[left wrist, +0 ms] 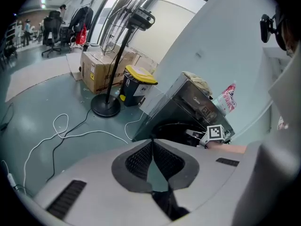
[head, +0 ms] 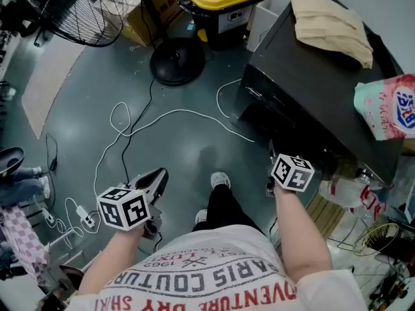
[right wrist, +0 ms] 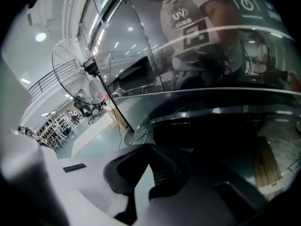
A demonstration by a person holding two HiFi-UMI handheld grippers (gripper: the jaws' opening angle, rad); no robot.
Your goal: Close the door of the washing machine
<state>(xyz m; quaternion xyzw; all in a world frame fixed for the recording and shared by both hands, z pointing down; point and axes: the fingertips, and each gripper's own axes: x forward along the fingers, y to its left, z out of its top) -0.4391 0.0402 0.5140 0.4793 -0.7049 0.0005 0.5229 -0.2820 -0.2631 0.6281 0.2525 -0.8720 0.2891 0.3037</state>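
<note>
The black washing machine fills the upper right of the head view. Its dark, glossy round door sits low on the front, and I cannot tell whether it is latched. My right tool is close to that front, jaws narrow with nothing between them. My left tool hangs well apart at lower left, jaws pinched together, empty. A beige cloth and a detergent bag lie on the machine's top. A white cable loops over the floor near the fan base.
</note>
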